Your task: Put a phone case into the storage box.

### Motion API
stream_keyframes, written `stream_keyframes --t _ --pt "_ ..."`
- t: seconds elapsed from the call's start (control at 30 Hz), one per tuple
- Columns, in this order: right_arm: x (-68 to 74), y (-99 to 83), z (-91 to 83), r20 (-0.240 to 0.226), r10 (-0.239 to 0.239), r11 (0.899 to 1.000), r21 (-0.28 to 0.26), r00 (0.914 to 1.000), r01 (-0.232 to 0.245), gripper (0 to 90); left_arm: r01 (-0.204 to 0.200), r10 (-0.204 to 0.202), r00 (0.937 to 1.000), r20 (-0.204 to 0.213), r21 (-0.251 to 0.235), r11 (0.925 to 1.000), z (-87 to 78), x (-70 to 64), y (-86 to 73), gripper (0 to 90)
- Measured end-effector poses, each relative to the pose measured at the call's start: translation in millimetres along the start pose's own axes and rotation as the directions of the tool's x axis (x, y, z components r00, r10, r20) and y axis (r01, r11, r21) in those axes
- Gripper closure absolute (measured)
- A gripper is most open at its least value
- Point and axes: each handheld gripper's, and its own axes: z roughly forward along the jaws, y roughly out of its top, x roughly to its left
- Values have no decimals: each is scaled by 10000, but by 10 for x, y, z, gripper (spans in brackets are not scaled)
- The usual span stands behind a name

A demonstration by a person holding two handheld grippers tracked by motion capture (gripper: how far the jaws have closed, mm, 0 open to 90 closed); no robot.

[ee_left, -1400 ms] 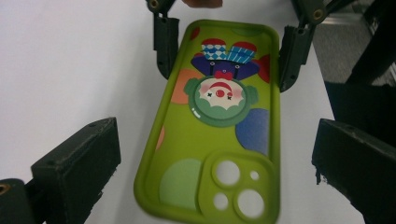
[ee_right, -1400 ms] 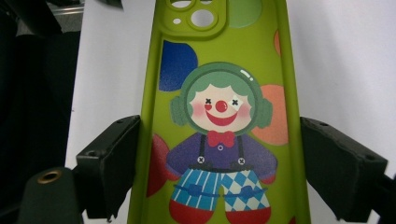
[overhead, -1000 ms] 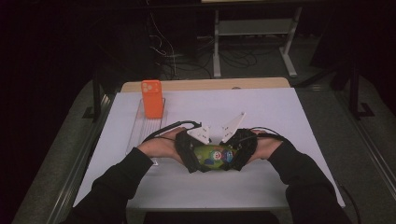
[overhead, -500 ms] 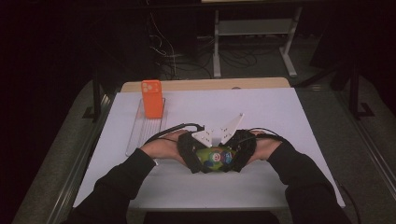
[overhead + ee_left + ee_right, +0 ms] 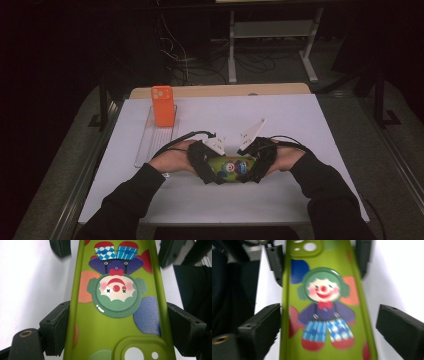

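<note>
A lime-green phone case (image 5: 231, 168) printed with a clown lies near the front middle of the white table (image 5: 310, 125), back side up. Gloved hands bring both grippers to its two ends. My left gripper (image 5: 212, 172) is shut on the case (image 5: 115, 322) at the camera-cutout end, both black jaws pressing its long edges. My right gripper (image 5: 248, 170) stands open around the clown's-feet end of the case (image 5: 322, 315). Its left jaw is at the edge and its right jaw stands off with a gap of white table showing.
An orange phone (image 5: 162, 105) stands upright at the far end of a clear plastic tray (image 5: 152, 140) on the table's left. A wooden strip (image 5: 225, 90) runs along the back edge. Cables and a metal rack (image 5: 272, 30) are on the dark floor beyond.
</note>
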Motion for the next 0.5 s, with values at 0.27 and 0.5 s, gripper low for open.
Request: stream_keyframes --t 0.27,0.5 --pt "-94 -215 -183 1119 1622 9849 -789 9804 -1539 13 1328 -1329 9879 -804 -67 9911 4 24 -90 155" --pt "-36 -381 -221 1656 3398 9328 -1849 9258 -3093 10 2441 -2470 9538 -1710 -377 9690 58 -54 -102 155"
